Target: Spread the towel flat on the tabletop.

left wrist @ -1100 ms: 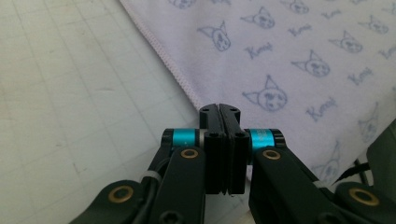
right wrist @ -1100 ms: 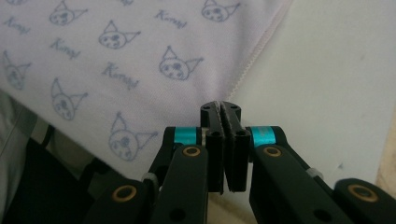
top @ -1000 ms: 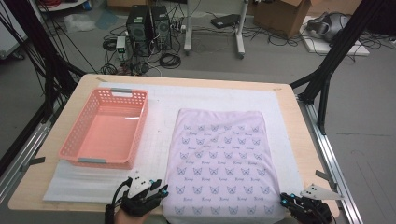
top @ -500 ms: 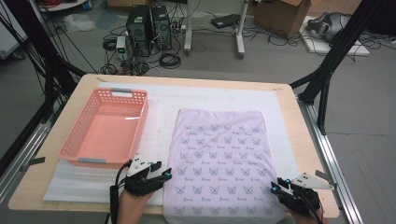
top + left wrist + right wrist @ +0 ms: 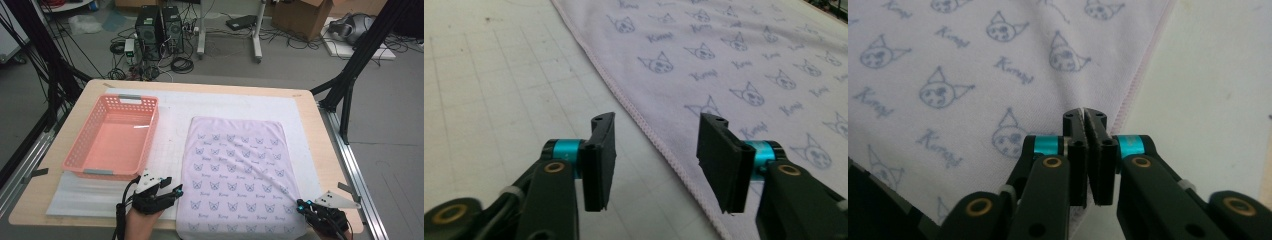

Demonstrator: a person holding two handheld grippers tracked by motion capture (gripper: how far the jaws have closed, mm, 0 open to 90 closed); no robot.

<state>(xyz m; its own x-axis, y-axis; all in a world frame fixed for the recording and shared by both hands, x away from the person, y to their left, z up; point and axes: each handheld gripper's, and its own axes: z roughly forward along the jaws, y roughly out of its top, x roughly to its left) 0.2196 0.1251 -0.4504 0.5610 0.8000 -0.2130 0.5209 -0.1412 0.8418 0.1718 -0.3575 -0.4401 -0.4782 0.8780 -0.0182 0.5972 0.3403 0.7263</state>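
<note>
High view is showing the pale lilac cat-print cloth (image 5: 239, 175) lying flat, long axis running away from the person, the right gripper (image 5: 306, 206) pinching its near right corner while the left gripper (image 5: 170, 192), jaws apart, is hovering beside its left hem.

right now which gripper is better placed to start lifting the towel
Right. The right gripper is shut on the cat-print towel at its near corner, while the left gripper is open, straddling the towel's edge without gripping.
</note>
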